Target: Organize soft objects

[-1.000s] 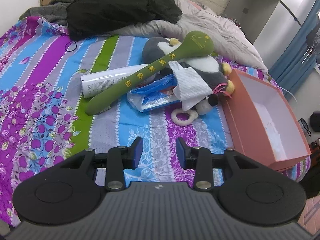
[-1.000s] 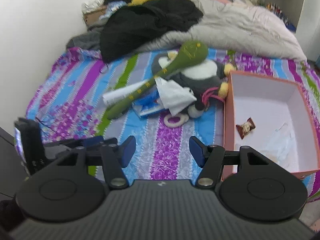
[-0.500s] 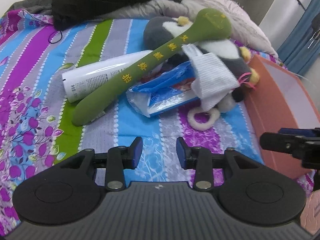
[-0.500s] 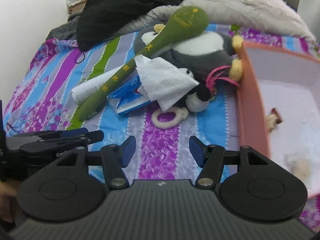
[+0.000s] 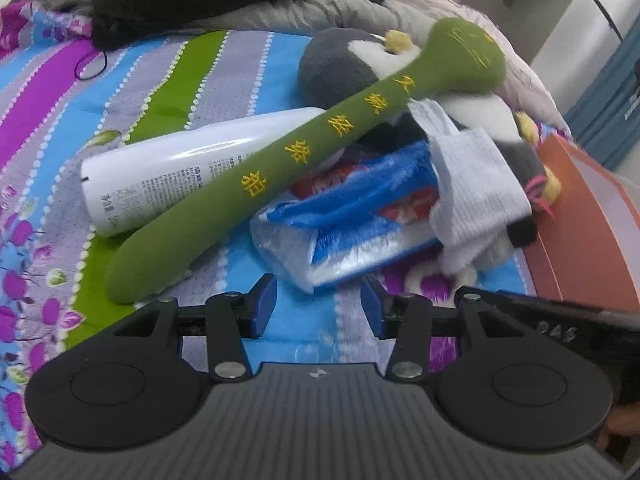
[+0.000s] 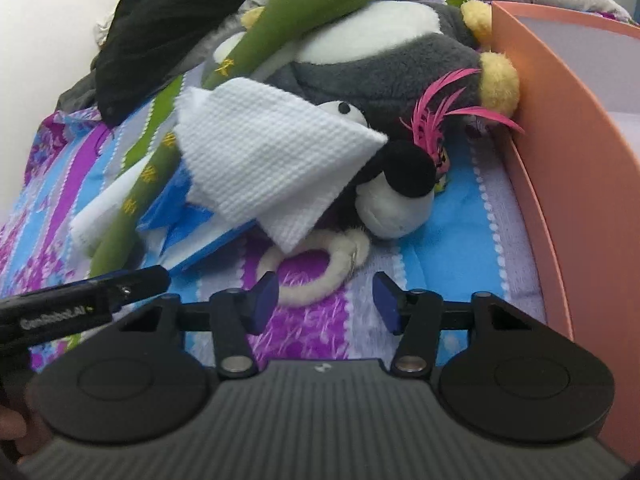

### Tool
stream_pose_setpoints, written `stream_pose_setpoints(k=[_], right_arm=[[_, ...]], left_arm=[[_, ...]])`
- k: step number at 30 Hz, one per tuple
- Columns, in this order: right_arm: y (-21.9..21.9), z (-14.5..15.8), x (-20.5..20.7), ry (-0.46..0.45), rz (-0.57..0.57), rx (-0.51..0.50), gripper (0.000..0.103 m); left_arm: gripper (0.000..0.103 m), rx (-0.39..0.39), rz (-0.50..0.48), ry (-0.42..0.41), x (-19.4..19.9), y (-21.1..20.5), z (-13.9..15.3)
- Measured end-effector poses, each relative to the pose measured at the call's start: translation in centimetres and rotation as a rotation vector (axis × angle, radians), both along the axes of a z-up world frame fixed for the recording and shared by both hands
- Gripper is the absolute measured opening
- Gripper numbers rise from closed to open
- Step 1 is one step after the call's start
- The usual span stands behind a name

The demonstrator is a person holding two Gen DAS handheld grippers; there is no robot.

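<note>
Two hand-held grippers, both empty. Your left hand-held gripper (image 5: 318, 306) is opening, nothing between its jaws, just short of the blue packet (image 5: 352, 224). Your right hand-held gripper (image 6: 326, 300) is closing over the fuzzy ring (image 6: 320, 268) on the bed (image 6: 460, 216), pads not touching. Green plush stick (image 5: 280, 160) lies across the plush dog (image 6: 384, 64); white cloth (image 6: 264, 156) covers its face, beside the orange box (image 6: 560, 160).

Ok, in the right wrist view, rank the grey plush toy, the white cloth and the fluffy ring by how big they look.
1. grey plush toy
2. white cloth, though nearness to the camera enlarges it
3. fluffy ring, clearly smallest
</note>
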State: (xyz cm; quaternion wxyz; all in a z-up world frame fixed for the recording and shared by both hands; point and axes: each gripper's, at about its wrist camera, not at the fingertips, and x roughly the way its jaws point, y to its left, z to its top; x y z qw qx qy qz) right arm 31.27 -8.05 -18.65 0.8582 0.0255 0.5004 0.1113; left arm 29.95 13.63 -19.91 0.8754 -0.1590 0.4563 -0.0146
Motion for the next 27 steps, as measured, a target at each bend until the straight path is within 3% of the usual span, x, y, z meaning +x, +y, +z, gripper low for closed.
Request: stream_pose_setpoints(k=[1,3,7,9,12,14,16,18,27], right_arm=[[0.1,-0.5,0.3,0.013,-0.001,-0.006,0.050],[0.2,-1.4,0.7,0.033,0.009,0.004,0.034],[0.6,-2.0,0.8,0.017,0.024,0.003,0.026],[0.7,-1.9,0.9,0.022,0.021,0.015,0.015],[1.1,-1.6,0.9,0.022,0.027,0.011,0.012],[1.1,-1.4,0.7,0.017,0.031,0.006,0.012],[1.1,-1.2,0.3,0.017,0.031,0.004,0.011],[1.1,-0.9,-0.2,0.020,0.033,0.002,0.011],[-0.4,0.7,-3.9,0.022,0.016,-0.013,0.011]], left_arm=[[0.052,-0.013,0.010,0.002,0.3,0.1,-0.2],[0.052,-0.046,0.037,0.004,0.9,0.2,-0.8],[0.052,-0.082,0.087,0.005,1.5,0.1,-1.6],[0.052,-0.109,0.116,0.014,1.8,0.2,-2.1],[0.050,-0.149,0.155,0.018,1.8,0.6,-2.6],[0.036,-0.144,0.164,0.021,1.7,0.6,-2.7],[0.015,-0.143,0.173,0.032,1.5,0.6,-2.7],[0.008,-0.156,0.178,0.027,1.1,0.7,-2.5],[0.002,-0.163,0.149,-0.006,-2.7,-0.7,-0.1]])
